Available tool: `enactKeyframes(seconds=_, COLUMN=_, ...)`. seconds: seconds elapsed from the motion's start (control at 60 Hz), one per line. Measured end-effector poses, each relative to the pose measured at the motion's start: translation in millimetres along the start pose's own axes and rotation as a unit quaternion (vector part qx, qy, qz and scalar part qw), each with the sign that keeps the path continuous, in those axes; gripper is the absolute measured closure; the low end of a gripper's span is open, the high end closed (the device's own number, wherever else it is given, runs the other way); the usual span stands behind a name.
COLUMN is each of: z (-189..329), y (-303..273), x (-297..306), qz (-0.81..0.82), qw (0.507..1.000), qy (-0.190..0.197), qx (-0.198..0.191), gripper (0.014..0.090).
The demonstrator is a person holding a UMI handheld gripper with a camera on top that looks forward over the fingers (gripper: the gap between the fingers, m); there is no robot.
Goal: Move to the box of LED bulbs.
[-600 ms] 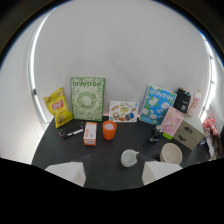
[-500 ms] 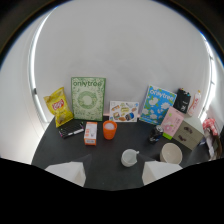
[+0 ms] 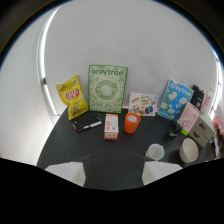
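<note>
Gripper (image 3: 113,175): I see my two white fingers at the bottom of the frame, spread well apart with bare table between them, so the tongs are released and hold nothing.
Box of LED bulbs (image 3: 111,126): I take the small orange-and-white box at the centre of the frame to be it, though its print is too small for me to read. It lies on the dark table, well beyond my fingers.
Orange cup (image 3: 132,122): upright, just right of that box, close beside it.
Black case (image 3: 87,121): flat on the table, just left of the box, with a pen-like thing on it.
Yellow chip bag (image 3: 73,96): left of centre, leaning at the white wall.
Green onlytree box (image 3: 107,88): upright against the wall, behind the orange-and-white box.
Blue onlytree box (image 3: 174,99): upper right, leaning at the wall.
White cup (image 3: 156,151): lower right, just ahead of my right finger.
Pale bowl (image 3: 189,149): right of the white cup.
Table (image 3: 65,145): dark, matte.
</note>
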Motion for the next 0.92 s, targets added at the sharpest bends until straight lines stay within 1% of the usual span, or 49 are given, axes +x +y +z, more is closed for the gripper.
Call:
enactKeyframes(seconds=0.133, z=46, y=-13, x=-11, qz=-0.001, qw=1.0, qy=-0.008, qx=-0.001, gripper=0.0186)
enactKeyframes(seconds=0.367, z=151, y=-43, x=-10, qz=0.002, qw=1.0, qy=-0.01, qx=-0.002, gripper=0.0186)
enactKeyframes(seconds=0.517, z=203, y=-47, x=-11, qz=0.01, qw=1.0, qy=-0.012, qx=-0.022, gripper=0.0193)
enactKeyframes(seconds=0.65, z=224, y=-41, x=-10, qz=0.026, qw=0.999, qy=-0.011, qx=-0.042, gripper=0.0192)
enactKeyframes(seconds=0.783, z=231, y=-38, x=-6, qz=0.024, qw=0.999, qy=-0.006, qx=-0.048, gripper=0.0191)
enactKeyframes(seconds=0.917, z=231, y=-42, x=-5, qz=0.019, qw=0.999, qy=-0.004, qx=-0.046, gripper=0.019)
